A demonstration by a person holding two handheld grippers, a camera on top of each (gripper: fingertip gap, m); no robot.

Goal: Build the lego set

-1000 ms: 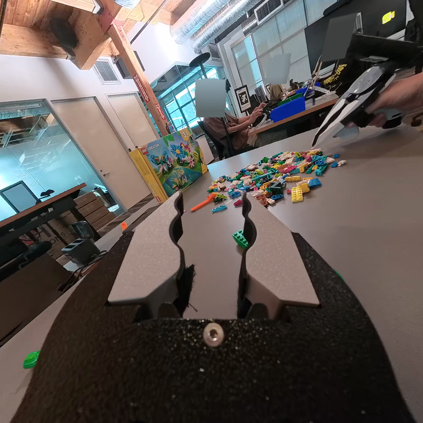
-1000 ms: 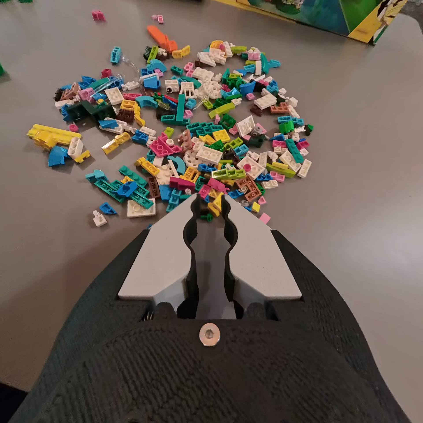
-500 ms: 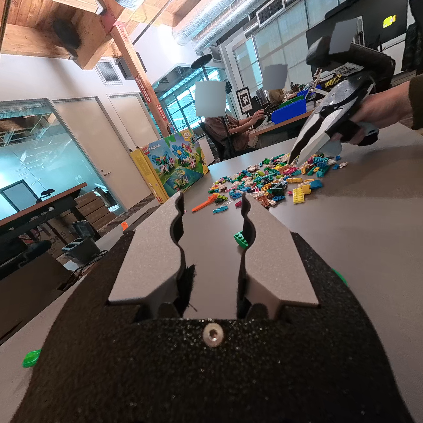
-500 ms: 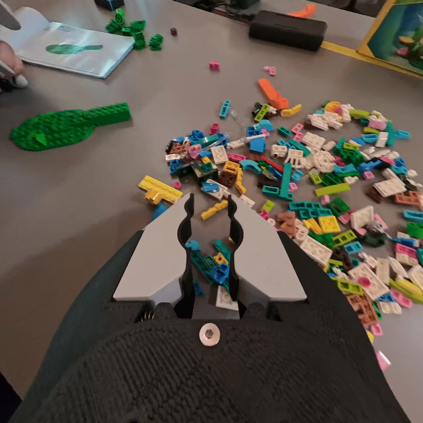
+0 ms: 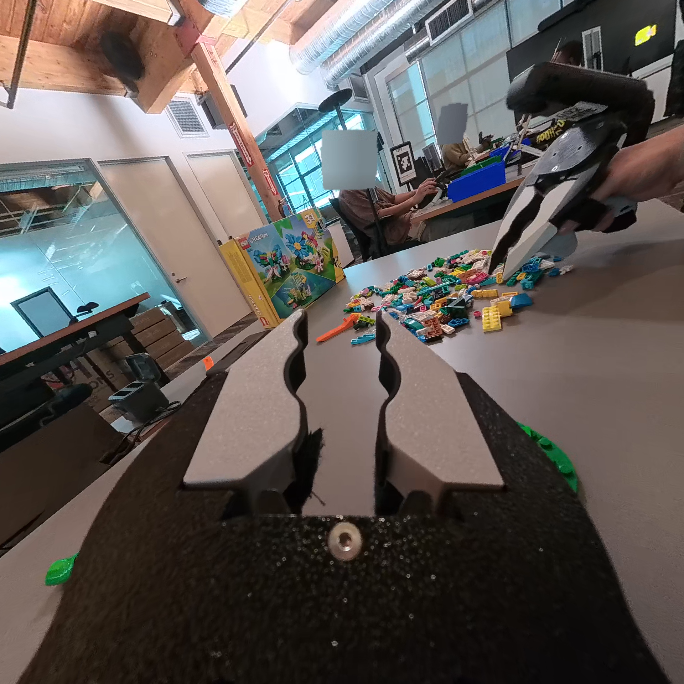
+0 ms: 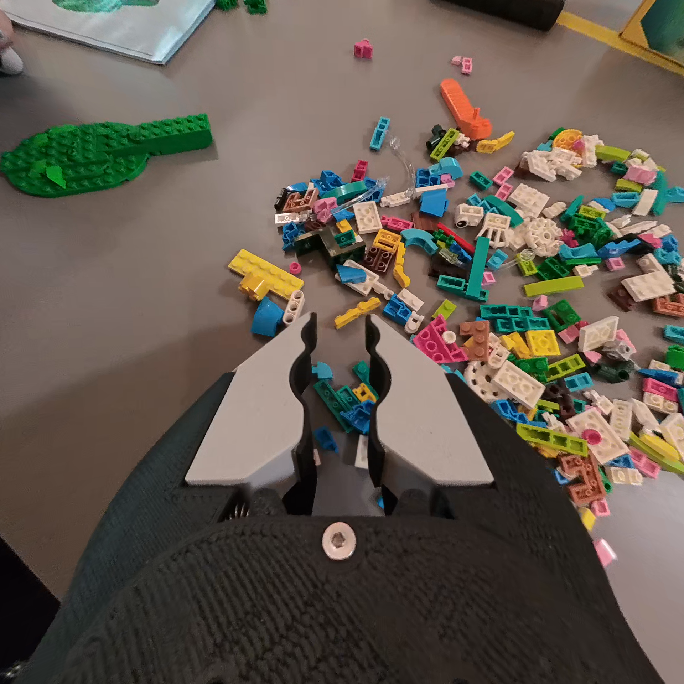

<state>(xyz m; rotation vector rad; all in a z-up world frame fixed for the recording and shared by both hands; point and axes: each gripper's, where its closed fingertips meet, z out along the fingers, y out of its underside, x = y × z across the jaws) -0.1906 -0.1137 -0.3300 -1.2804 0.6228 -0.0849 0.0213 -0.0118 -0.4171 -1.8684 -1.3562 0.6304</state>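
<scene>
Left gripper [image 5: 340, 325]: low over the grey desk [image 5: 555, 388], its grey fingers parted with bare desk between them and nothing held.

Green base [image 6: 92, 155]: one flat, studded build, lying well apart from the loose bricks toward the desk's left side in the right wrist view; in the left wrist view only a sliver of it [image 5: 551, 459] shows past the gripper's black body.

Booklet [image 6: 111, 26]: one, open near the desk's far left corner, seen only from the right wrist.

Loose bricks [image 6: 499, 277]: a single many-coloured scatter across the middle and right of the desk, too many to count; in the left wrist view it is a low heap [image 5: 444, 296] ahead.

Orange piece [image 6: 464, 109]: one, at the far edge of the scatter, visible in both views.

Yellow plate [image 6: 264, 274]: one, on the scatter's left fringe, just ahead of the right gripper's left fingertip.

Right gripper [image 6: 340, 320]: fingers moderately apart and empty, over the near edge of the scatter; from the left wrist it [image 5: 498, 272] is seen tilted down, tips in among the bricks, in a person's hand [image 5: 644, 170].

Set box [image 5: 285, 266]: one, upright at the desk's far edge; the right wrist catches only a corner.

Background, left wrist only: two seated people at another desk.
</scene>
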